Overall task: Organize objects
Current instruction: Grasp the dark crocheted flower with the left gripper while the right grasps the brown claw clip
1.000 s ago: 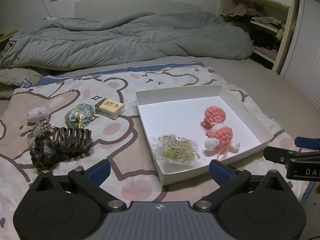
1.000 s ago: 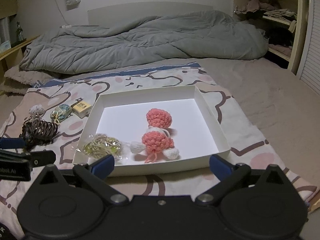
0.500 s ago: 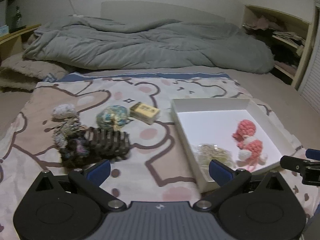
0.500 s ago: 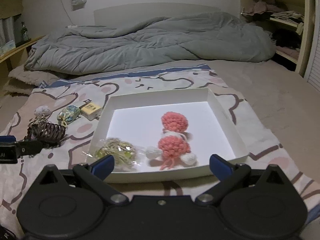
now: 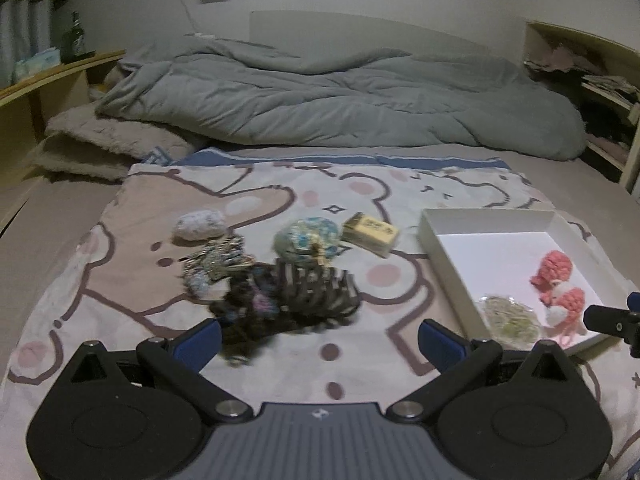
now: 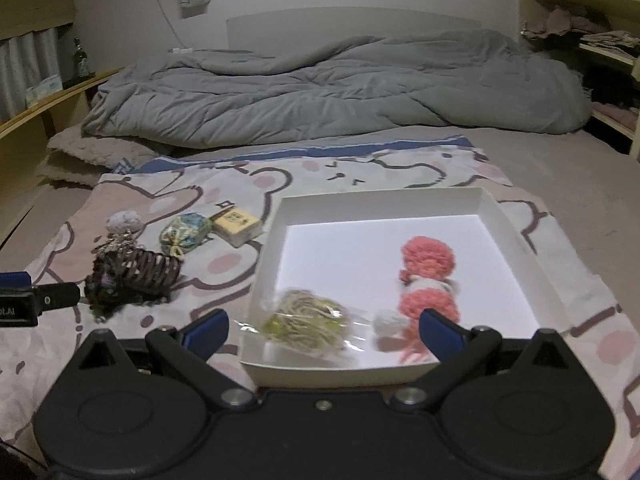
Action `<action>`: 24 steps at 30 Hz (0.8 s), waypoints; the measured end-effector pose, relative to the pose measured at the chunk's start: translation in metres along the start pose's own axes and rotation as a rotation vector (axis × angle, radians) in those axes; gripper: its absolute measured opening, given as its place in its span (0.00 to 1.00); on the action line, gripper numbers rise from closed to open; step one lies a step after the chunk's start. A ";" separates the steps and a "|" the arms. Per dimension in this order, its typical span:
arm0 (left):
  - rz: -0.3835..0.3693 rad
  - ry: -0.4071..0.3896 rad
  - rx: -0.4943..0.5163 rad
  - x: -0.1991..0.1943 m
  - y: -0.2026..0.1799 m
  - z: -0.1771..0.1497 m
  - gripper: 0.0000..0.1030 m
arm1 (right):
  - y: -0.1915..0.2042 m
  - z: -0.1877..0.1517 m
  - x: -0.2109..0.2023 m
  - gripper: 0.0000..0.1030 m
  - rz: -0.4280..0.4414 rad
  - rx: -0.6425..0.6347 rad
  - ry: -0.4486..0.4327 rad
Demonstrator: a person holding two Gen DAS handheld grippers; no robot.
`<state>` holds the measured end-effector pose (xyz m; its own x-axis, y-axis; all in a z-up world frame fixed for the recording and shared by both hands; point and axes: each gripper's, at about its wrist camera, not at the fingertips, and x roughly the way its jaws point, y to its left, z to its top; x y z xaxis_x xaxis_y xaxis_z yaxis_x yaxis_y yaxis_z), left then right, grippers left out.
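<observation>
Sorting is being judged partly done: a pink crochet toy (image 6: 428,276) and a bagged yarn bundle (image 6: 306,320) are lying in the white tray (image 6: 520,240) at lower right, while a hair claw (image 5: 316,292), pouch (image 5: 306,238) and small box (image 5: 370,234) are waiting mid-frame on the blanket (image 5: 120,280). Left gripper (image 5: 320,338) and right gripper (image 6: 324,330) are being held wide, empty

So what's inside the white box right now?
The white box holds a pink crochet toy and a clear bag of stringy stuff. The near wall hides the floor just behind it.
</observation>
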<state>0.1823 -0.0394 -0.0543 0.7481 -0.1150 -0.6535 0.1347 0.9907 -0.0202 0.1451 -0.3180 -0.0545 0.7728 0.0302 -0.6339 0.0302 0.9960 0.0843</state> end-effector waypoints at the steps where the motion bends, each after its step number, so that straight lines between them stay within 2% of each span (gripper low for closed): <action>1: 0.006 -0.001 -0.007 0.000 0.006 0.000 1.00 | 0.004 0.001 0.001 1.00 0.005 -0.002 -0.001; 15: 0.071 -0.027 -0.040 -0.006 0.063 0.000 1.00 | 0.055 0.011 0.021 1.00 0.099 -0.011 0.000; 24: 0.087 -0.054 -0.048 -0.002 0.077 -0.006 1.00 | 0.089 0.017 0.033 1.00 0.159 -0.030 -0.004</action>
<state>0.1870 0.0372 -0.0590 0.7899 -0.0313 -0.6124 0.0376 0.9993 -0.0026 0.1839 -0.2300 -0.0552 0.7690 0.1871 -0.6113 -0.1111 0.9808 0.1604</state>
